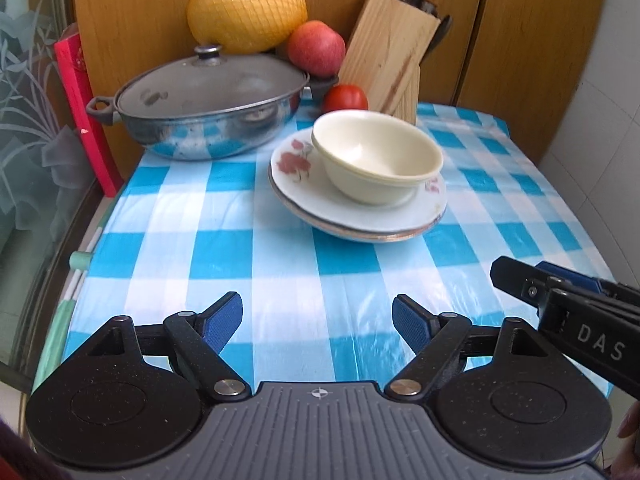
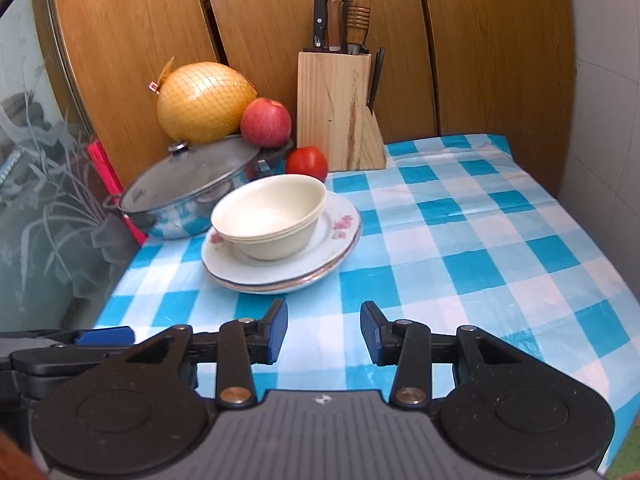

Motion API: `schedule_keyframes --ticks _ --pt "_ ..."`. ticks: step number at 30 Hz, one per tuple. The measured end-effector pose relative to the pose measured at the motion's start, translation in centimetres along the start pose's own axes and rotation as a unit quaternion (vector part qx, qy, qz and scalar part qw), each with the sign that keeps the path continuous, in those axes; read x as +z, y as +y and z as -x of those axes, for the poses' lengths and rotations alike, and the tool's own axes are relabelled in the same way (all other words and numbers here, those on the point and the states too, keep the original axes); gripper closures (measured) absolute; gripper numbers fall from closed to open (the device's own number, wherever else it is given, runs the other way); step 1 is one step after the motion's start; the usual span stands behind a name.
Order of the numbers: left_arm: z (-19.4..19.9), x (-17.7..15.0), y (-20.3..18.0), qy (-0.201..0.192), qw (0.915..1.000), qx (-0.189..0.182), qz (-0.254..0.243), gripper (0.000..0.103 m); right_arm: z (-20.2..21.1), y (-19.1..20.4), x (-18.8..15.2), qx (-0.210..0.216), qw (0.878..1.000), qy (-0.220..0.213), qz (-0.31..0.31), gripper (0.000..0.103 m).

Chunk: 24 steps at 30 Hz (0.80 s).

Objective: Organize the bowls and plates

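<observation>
Sitting on stacked plates (image 1: pixel 360 216) mid-table: cream bowls (image 1: pixel 378 160), nested, on the blue-check tablecloth (image 1: pixel 240 264). Just behind, lidded pot (image 1: pixel 200 116) w/ netted pomelo (image 1: pixel 246 6) & apple (image 1: pixel 316 48) up top, tomato (image 1: pixel 345 98) beside the knife block (image 1: pixel 390 60).

Left wrist view only: right gripper (image 1: pixel 516 280) coming in from the right edge, seen side-on, "DAS" lettering on its body. Right wrist view only: a side-on bit of the left gripper (image 2: pixel 104 336) low left, plus bare cloth right of the plates.

Left gripper fingers (image 1: pixel 224 320) spread wide, nothing between, over cloth near the stack. Right gripper fingers (image 2: pixel 278 330) also apart but narrower, holding nothing, short of the plates.
</observation>
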State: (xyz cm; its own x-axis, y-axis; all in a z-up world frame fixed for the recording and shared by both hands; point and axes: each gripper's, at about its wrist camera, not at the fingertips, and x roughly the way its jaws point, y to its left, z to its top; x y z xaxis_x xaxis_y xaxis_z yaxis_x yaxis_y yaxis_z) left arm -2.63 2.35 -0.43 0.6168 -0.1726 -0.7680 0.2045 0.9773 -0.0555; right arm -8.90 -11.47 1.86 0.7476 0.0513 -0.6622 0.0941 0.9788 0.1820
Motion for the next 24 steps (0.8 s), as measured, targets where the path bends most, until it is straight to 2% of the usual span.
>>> schedule_keyframes --ticks 12,24 --pt "-0.2 -0.6 -0.1 0.006 0.9999 0.015 -0.006 0.016 -0.3 0.0 -1.3 -0.002 1.0 0.025 0.006 0.063" --pt "-0.2 -0.7 -0.2 0.005 0.9995 0.028 -0.01 0.016 -0.6 0.2 -1.4 -0.002 1.0 0.028 0.006 0.062"
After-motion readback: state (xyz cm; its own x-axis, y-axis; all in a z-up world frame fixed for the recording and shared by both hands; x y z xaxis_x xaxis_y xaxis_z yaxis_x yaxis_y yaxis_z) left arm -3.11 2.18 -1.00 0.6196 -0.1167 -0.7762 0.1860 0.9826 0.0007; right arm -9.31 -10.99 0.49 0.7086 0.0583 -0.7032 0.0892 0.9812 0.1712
